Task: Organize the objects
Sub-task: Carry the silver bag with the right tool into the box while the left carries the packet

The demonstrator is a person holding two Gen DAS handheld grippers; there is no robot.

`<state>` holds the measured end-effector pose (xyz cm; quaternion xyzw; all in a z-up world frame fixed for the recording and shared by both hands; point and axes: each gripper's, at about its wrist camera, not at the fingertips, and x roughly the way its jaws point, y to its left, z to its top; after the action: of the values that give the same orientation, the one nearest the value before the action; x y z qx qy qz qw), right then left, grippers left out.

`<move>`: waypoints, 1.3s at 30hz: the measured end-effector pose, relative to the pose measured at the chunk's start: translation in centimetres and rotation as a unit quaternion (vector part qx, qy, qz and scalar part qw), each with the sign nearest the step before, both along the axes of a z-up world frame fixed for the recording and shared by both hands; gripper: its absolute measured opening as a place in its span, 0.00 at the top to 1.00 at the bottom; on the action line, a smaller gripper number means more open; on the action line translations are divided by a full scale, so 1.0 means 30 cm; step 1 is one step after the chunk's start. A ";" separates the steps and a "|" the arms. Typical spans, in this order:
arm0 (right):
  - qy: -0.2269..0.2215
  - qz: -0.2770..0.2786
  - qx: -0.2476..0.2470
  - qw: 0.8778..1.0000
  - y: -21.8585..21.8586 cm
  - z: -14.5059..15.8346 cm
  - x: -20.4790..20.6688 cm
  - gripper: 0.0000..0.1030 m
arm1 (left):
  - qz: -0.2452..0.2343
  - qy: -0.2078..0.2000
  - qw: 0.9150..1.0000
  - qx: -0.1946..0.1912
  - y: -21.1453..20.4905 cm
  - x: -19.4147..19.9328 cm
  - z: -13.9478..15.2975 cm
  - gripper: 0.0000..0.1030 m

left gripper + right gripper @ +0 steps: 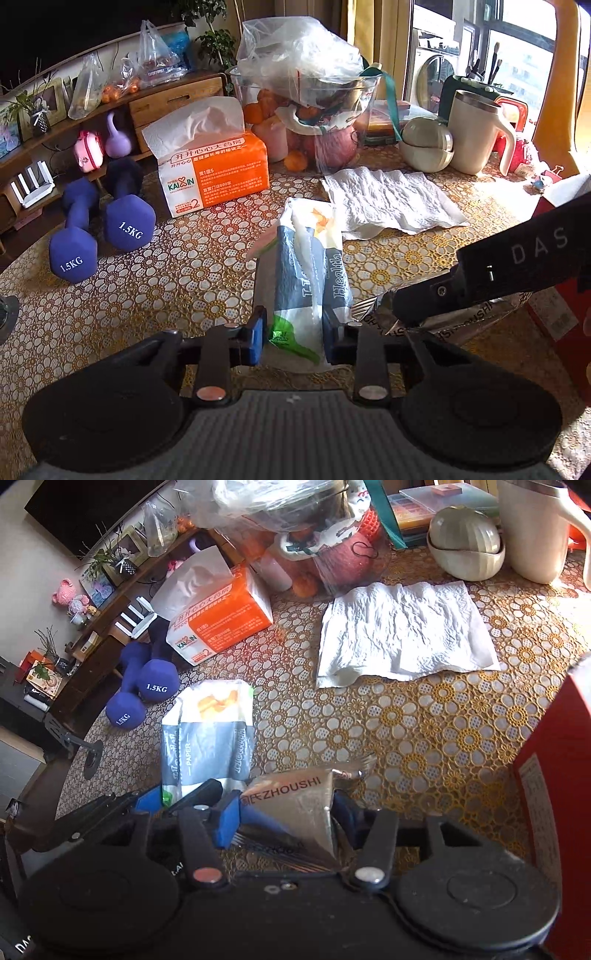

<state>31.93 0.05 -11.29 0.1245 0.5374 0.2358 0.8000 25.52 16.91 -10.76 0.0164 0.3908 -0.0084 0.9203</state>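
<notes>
Gripping tissue pack – L gripper | R gripper – ZHOUSHI packet

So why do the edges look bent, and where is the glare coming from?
Both views use fisheye lenses, so the table rim and shelf curve. In the left wrist view, the window blows out white and sun washes the mug. In the right wrist view, glare strikes the tablecloth's far right corner and the near pouch looks soft.

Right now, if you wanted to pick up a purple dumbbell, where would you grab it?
Grab the nearer purple dumbbell by its thin middle bar, coming straight down from above. It lies flat on the table, and its fat 1.5KG ends look too wide for the fingers. The second dumbbell lies close beside it, so a sideways approach would probably bump it.
</notes>
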 end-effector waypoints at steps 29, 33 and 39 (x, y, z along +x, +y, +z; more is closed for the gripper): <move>-0.138 0.002 0.004 0.990 -0.496 0.358 -0.379 0.50 | -0.052 -0.001 0.999 -0.014 -0.424 -0.371 0.430 0.71; -0.158 -0.008 -0.005 0.987 -0.583 0.382 -0.408 0.50 | -0.066 0.007 0.998 -0.013 -0.515 -0.383 0.450 0.71; -0.183 -0.037 -0.024 0.982 -0.748 0.402 -0.432 0.50 | -0.096 0.023 0.995 -0.018 -0.654 -0.373 0.455 0.71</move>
<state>18.96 -22.39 0.77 0.0796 0.3825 0.2121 0.8957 14.33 -2.71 2.90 0.0368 0.4080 -0.1047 0.9062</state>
